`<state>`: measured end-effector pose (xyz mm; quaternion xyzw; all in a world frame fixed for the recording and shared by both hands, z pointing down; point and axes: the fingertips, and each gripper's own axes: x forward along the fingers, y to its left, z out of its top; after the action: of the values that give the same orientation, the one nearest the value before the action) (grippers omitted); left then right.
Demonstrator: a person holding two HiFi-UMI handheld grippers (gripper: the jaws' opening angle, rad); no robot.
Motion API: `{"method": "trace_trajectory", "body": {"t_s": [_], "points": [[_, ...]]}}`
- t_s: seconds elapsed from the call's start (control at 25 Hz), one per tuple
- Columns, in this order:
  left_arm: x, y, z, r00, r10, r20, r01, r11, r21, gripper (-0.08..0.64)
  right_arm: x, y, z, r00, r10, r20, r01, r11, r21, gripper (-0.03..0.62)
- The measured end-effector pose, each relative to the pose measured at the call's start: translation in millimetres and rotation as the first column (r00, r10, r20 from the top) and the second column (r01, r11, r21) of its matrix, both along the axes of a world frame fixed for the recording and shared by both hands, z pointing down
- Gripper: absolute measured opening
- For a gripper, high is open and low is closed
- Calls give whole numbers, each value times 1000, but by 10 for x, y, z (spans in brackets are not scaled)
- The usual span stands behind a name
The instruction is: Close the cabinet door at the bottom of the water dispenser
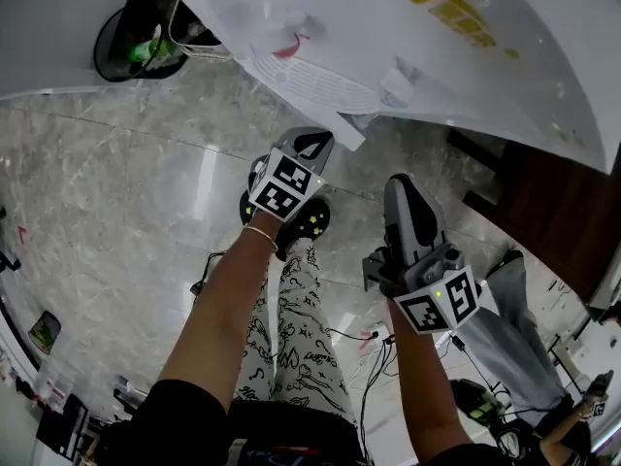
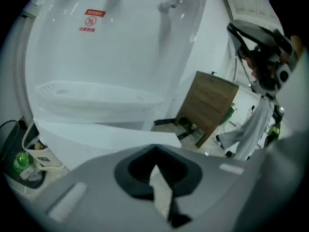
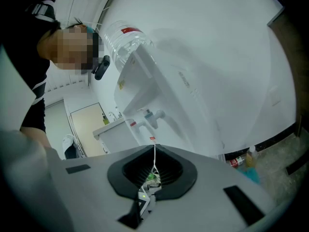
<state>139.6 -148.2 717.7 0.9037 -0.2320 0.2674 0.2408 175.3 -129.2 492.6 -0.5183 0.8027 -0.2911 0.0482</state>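
The white water dispenser (image 1: 456,56) fills the top of the head view. Its taps (image 2: 171,1) and drip tray (image 2: 96,98) show in the left gripper view. Below the tray a white panel (image 2: 101,135), apparently the bottom cabinet door, juts out toward me. My left gripper (image 1: 312,146) is shut and empty, its tip just short of that panel's edge (image 1: 335,129). My right gripper (image 1: 403,190) is also shut and empty, a little lower and to the right. In the right gripper view the dispenser's bottle (image 3: 123,45) and taps (image 3: 149,116) stand ahead of the right gripper (image 3: 153,170).
A black bin (image 1: 136,42) holding a green bottle stands left of the dispenser. A brown wooden cabinet (image 2: 210,105) stands to its right. My legs and cables (image 1: 374,343) are on the marble floor (image 1: 116,183) below the grippers. Bottles (image 3: 244,159) lie by the wall.
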Motion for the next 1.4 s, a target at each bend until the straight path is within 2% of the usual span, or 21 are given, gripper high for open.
{"method": "trace_trajectory", "body": {"t_s": [0.2,0.52,0.68,0.76,0.84,1.0,1.12,1.4], "points": [[273,-239,13,1000,10,-4,-10,999,37,-2,216,-18,118,1000,27,-5,-27,1000,-14,17],[401,-435,103,997,-71,6,71,997,37,-2,562,96,268,997,82,-16,-82,996,-46,17],[338,-514,263,990,-119,82,117,993,18,-2,735,60,253,993,118,-13,-118,992,-42,17],[264,-541,247,983,-172,64,172,985,-3,-2,761,39,213,992,125,-16,-125,991,-38,17],[192,-520,199,981,-189,46,190,982,-11,-2,736,40,177,992,123,-21,-124,992,-34,17],[105,-384,138,993,-115,37,115,993,2,-2,644,64,143,992,125,-7,-125,992,-21,17],[-30,-346,-9,993,-117,6,117,993,6,-2,513,89,83,992,123,-3,-123,992,-1,17],[-396,51,-832,999,-17,-50,19,999,38,-2,314,349,-324,983,185,-9,-185,982,28,17]]}}
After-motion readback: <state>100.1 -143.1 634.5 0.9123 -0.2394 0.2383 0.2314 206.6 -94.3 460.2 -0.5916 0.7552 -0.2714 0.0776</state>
